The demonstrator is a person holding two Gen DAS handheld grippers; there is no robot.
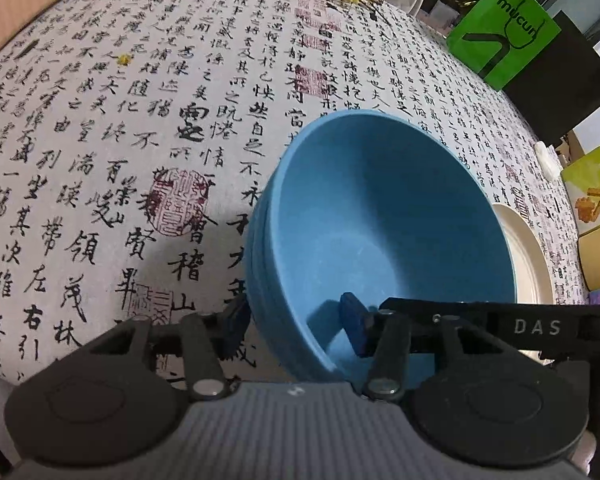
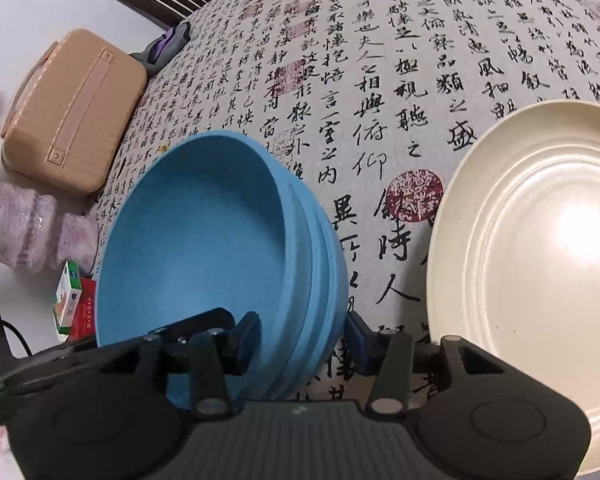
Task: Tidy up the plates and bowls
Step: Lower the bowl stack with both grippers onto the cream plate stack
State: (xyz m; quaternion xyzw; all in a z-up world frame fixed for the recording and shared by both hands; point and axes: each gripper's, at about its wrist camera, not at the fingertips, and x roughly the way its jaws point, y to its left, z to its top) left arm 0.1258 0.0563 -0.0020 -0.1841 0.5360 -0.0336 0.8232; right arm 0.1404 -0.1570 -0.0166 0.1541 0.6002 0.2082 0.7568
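**Both tongs straddle the blue bowl's walls**

The blue bowl (image 1: 384,236) sits on the lettered tablecloth (image 1: 140,140), cream plate (image 2: 540,260) just beside. Left gripper (image 1: 296,330) and right gripper (image 2: 304,340) stand spread, pads clear of the wall. Open cloth beyond.

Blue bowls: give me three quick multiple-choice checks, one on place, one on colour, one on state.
1. Where is the plate?
A. Beside the bowls on the cloth
B. Inside the top bowl
C. Upside down over the bowls

2. What colour are the bowls?
A. Red
B. Blue
C. Green

3. How do the bowls stand?
A. Upside down
B. Nested, upright
C. Spread apart

Answers:
1. A: printed cloth shows between plate and bowls.
2. B: every rim and wall is blue.
3. B: stepped rims sit inside one another, opening upward.
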